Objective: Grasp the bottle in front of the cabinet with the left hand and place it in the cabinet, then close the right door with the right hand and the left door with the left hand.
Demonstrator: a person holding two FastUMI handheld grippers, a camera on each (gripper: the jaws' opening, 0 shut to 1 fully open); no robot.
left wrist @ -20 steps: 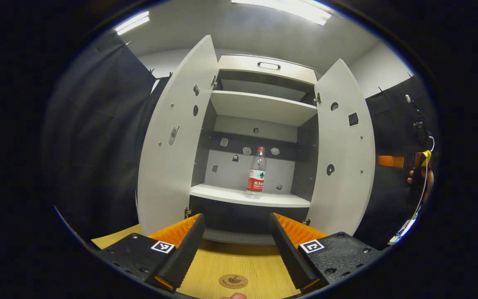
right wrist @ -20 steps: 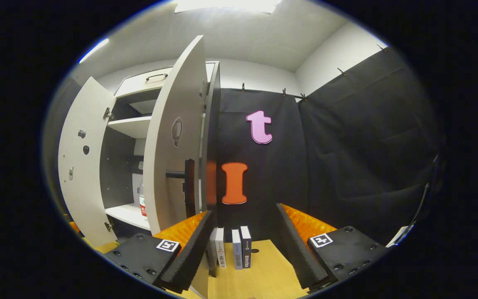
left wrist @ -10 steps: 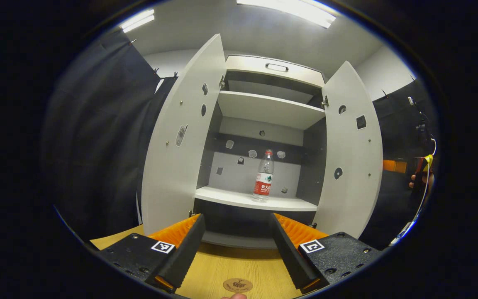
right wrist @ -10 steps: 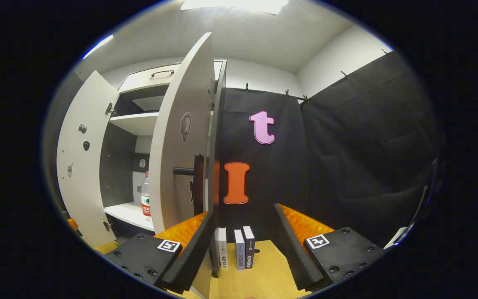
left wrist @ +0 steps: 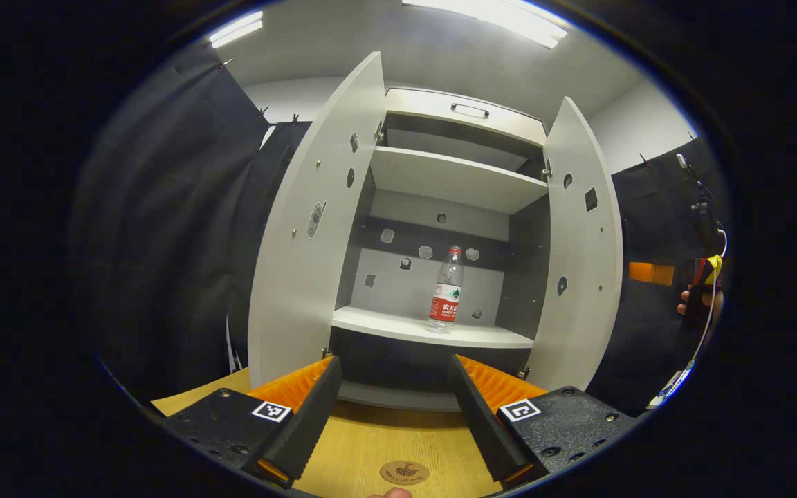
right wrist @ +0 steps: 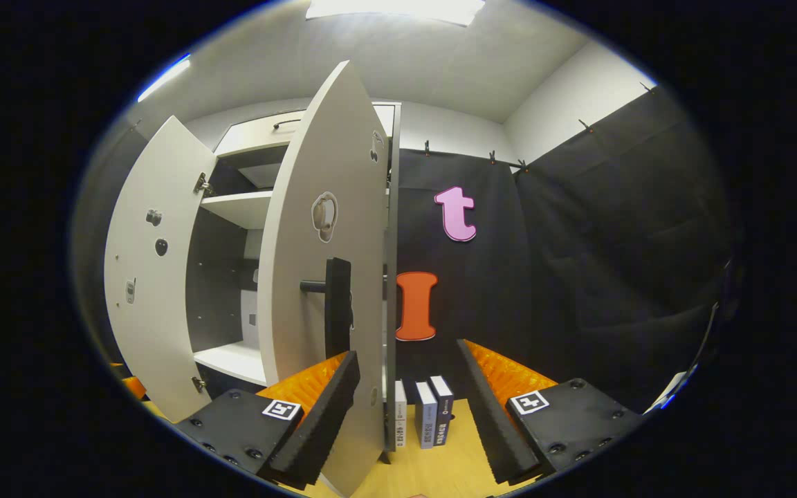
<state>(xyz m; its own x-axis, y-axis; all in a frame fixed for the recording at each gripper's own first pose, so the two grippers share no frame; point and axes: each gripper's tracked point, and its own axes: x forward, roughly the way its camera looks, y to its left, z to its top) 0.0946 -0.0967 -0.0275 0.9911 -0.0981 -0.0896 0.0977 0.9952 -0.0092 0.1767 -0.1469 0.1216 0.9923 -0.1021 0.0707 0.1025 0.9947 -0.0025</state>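
Two doors open. Left door [left wrist: 308, 228] and right door [left wrist: 578, 256] both swing out from the cabinet [left wrist: 464, 114]. Bottle [left wrist: 446, 290] stands upright on the lower shelf [left wrist: 398, 326], right of centre, near the back panel, red label facing out.

Left gripper [left wrist: 393, 408]: jaws spread wide, nothing between them, held low over the wood table [left wrist: 378, 443] in front of the cabinet and well apart from the bottle. A round disc [left wrist: 404, 472] lies on the table between the fingers.

Right gripper [right wrist: 405, 408]: jaws spread, grasping nothing. It sits beside the outer face of the right door [right wrist: 326, 263]; the door's lower edge runs down just beside its left finger [right wrist: 315, 415]. Contact: can't tell. A black handle [right wrist: 335, 304] sticks out of that door at mid height. Left door [right wrist: 149, 263] shows further back in the right gripper view. Three books [right wrist: 426, 422] stand upright on the table past the door edge, against the black cloth.

A hand [left wrist: 699, 304] holding the other gripper shows at the far right edge of the left gripper view.
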